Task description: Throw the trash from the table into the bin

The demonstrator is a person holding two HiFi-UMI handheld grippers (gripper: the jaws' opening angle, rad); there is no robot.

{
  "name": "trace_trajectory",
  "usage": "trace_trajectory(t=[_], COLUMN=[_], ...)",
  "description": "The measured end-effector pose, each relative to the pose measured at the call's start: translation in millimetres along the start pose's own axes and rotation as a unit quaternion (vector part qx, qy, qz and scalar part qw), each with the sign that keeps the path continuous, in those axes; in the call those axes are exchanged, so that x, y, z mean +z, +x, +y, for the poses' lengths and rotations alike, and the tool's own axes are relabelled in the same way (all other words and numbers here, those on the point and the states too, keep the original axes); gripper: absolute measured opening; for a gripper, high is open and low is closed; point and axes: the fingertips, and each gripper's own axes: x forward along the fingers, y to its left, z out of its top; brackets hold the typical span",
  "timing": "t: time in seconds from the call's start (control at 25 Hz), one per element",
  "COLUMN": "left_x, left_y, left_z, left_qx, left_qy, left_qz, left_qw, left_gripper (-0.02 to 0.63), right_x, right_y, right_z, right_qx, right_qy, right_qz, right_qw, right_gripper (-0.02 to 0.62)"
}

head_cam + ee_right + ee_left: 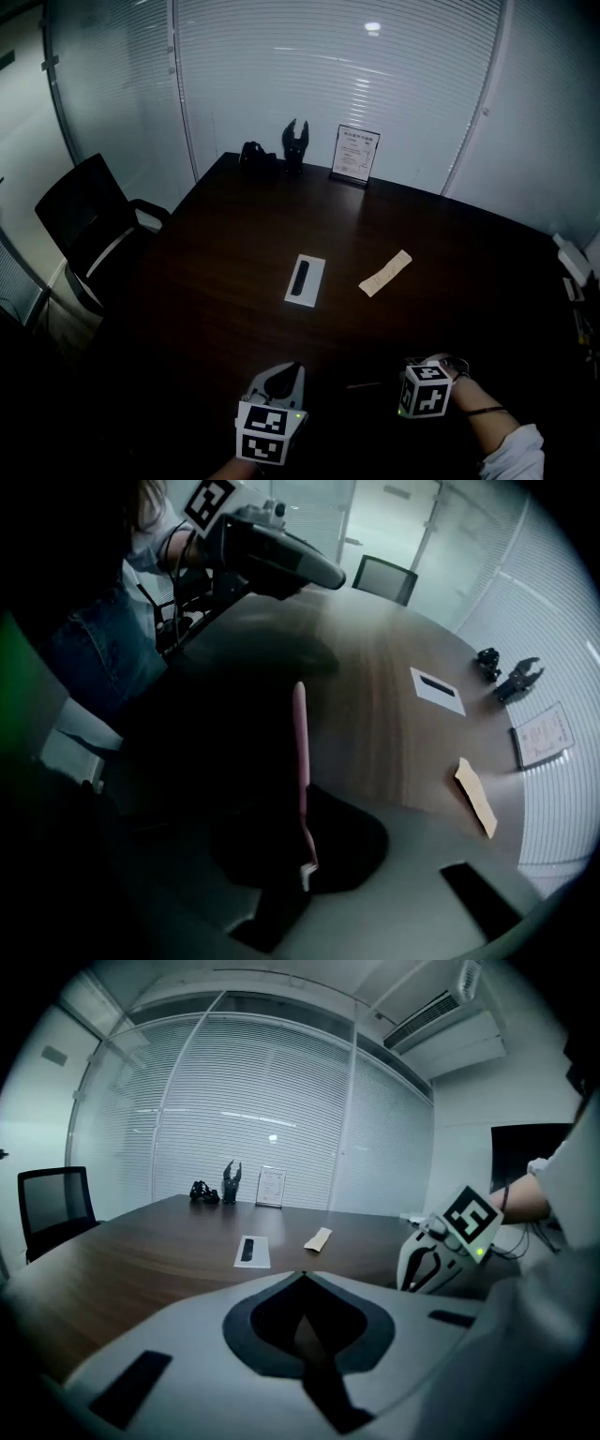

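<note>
gripped a thin pink stick [299,733] in the right tongs [304,795], clenched on it near one end, with the rest of the stick reaching out past the tips. pointed those tongs steeply down over the near edge of the dark brown wooden table [225,281], at the right of the head view. held the left tongs [302,1277] clenched tip to tip on nothing, near the right ones and aimed across the table toward the far wall. saw the stick in the head view only as a fine line low over the wood between the two tongs, too thin there to tell whether touching the surface. saw a tan paper strip [385,273] lying flat near the middle of the table, well apart from both tongs. found a white rectangular sheet [306,280] near the strip, to its left, with a black bar-shaped object [301,277] resting on it. noted at the far edge a framed white notice [355,154] standing upright, a black claw-shaped object [295,145] beside it and a small black lump [255,153] further left. noted a black office chair [89,225] by the table's left side and pale slatted blinds [328,66] behind glass along the back.
</note>
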Motion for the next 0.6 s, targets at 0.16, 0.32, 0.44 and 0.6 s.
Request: trace_trajectory(t=[0.16, 0.32, 0.44, 0.6], left_x=[6, 4, 1, -6], left_y=[-8, -16, -23, -38], left_z=[-56, -138, -199, -295], left_qx=[-0.032, -0.085, -0.121, -0.172], left_qy=[0.027, 0.055, 0.076, 0.106], left_qz=[-0.013, -0.021, -0.024, -0.029], left_qw=[0.999, 0.9947, 0.9894, 0.979], left_gripper=[-0.002, -0.002, -0.002, -0.002], right_x=[-30, -67, -100, -162], right_y=[-55, -110, -139, -171], right_z=[34, 84, 128, 200], right_qx=[-0.072, -0.133, -0.164, -0.208], right_qy=[0.07, 0.131, 0.165, 0.229], right_qz=[-0.042, -0.077, -0.081, -0.072], right_qw=[0.994, 0.98, 0.969, 0.948], right_gripper=[0.032, 0.032, 0.034, 0.034])
